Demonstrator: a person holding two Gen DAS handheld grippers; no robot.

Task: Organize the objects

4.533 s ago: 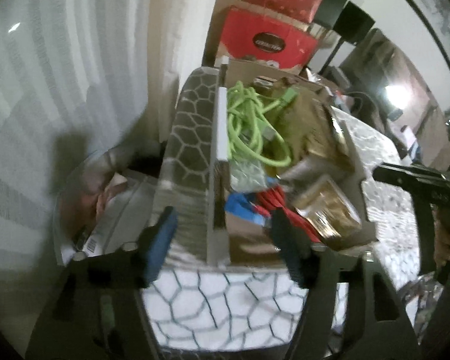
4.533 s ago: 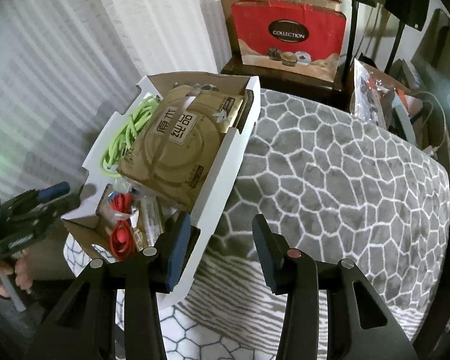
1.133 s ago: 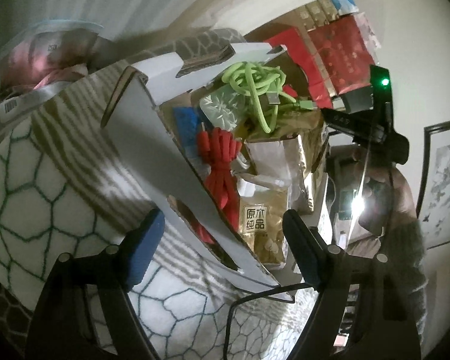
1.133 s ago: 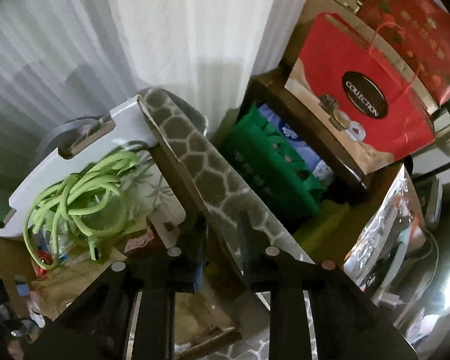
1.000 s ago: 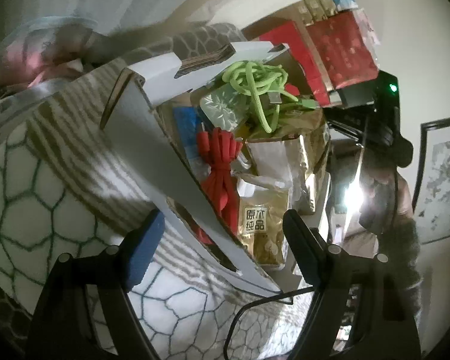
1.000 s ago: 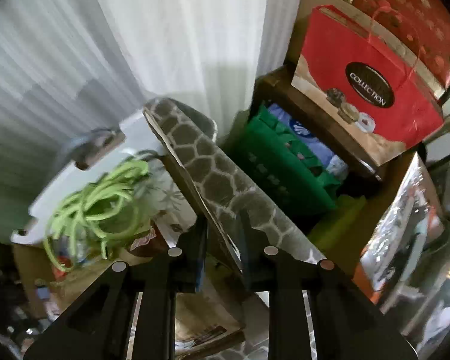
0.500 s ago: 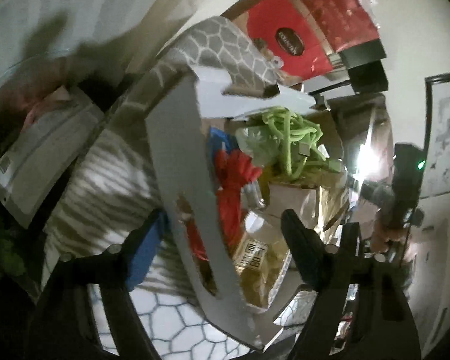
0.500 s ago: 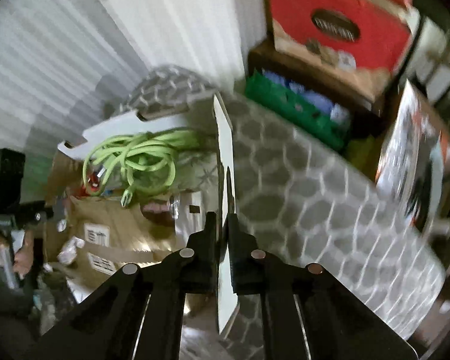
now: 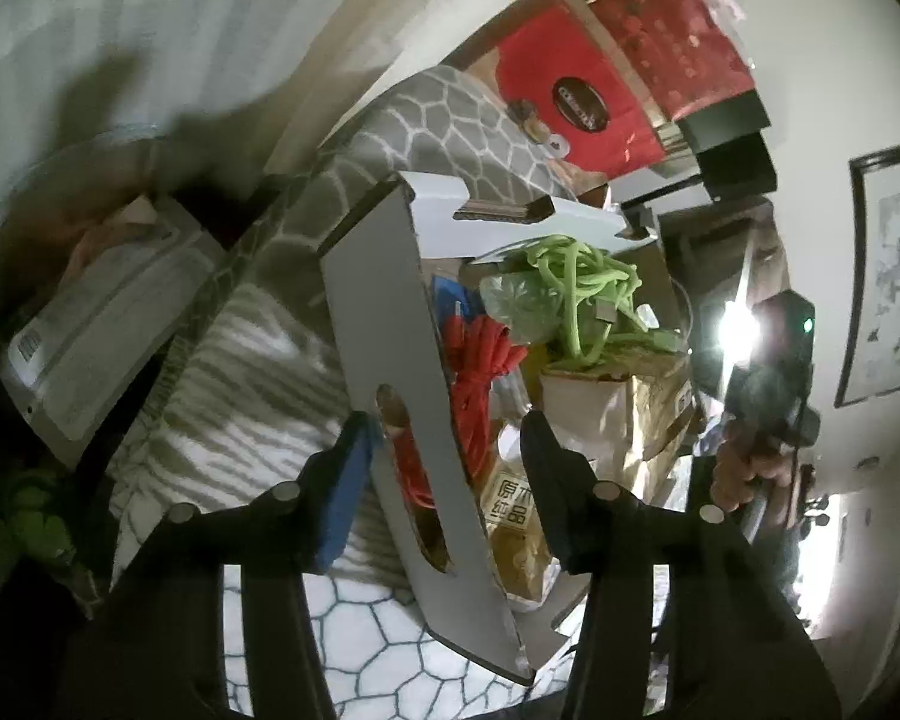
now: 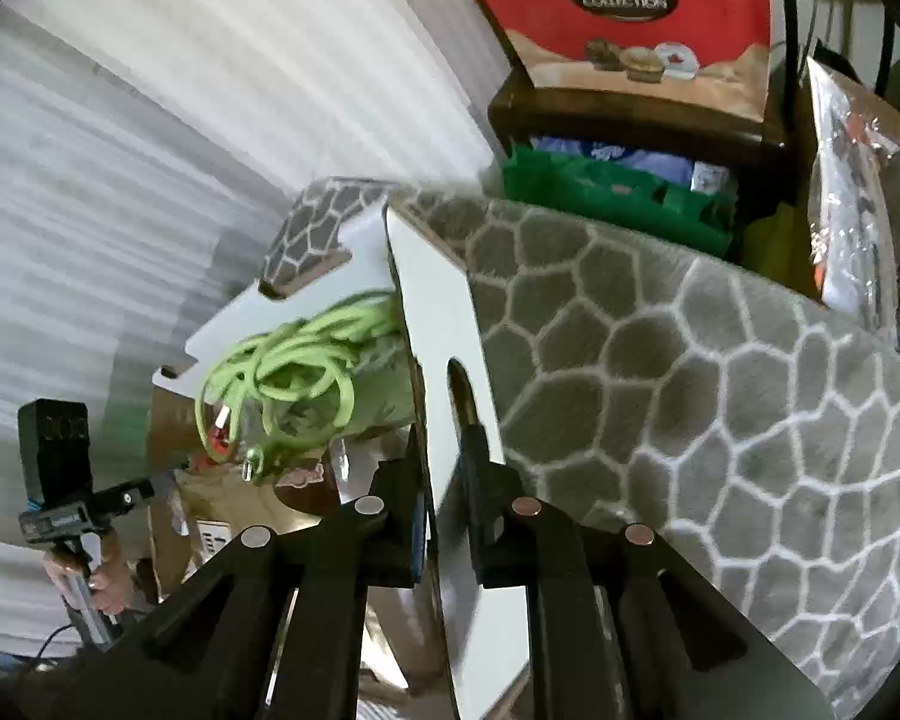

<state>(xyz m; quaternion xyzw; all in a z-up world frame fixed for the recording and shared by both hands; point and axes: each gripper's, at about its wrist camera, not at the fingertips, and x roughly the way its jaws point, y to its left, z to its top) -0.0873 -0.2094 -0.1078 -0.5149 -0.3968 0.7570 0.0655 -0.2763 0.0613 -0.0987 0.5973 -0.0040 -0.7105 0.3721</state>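
Observation:
A white cardboard box (image 9: pixel 384 324) (image 10: pixel 432 324) stands on the grey hexagon-patterned cloth (image 10: pixel 720 396). It holds a green cable (image 9: pixel 576 288) (image 10: pixel 282 372), a red cable (image 9: pixel 480 360) and brown paper packets (image 9: pixel 606 414). My left gripper (image 9: pixel 444 444) straddles the box's near side wall by its handle slot; its jaws stand wide and do not press the wall. My right gripper (image 10: pixel 441 468) is shut on the opposite side wall next to its handle slot.
A red "Collection" gift bag (image 10: pixel 624 18) stands on a dark wooden stand behind the cloth, green bags (image 10: pixel 606 192) below it. White curtains (image 10: pixel 180 120) hang at left. A plastic bin (image 9: pixel 90 324) sits left of the box.
The box has tilted and turned between the grippers. My left gripper has moved in around the near wall. My right gripper stays clamped on the far wall.

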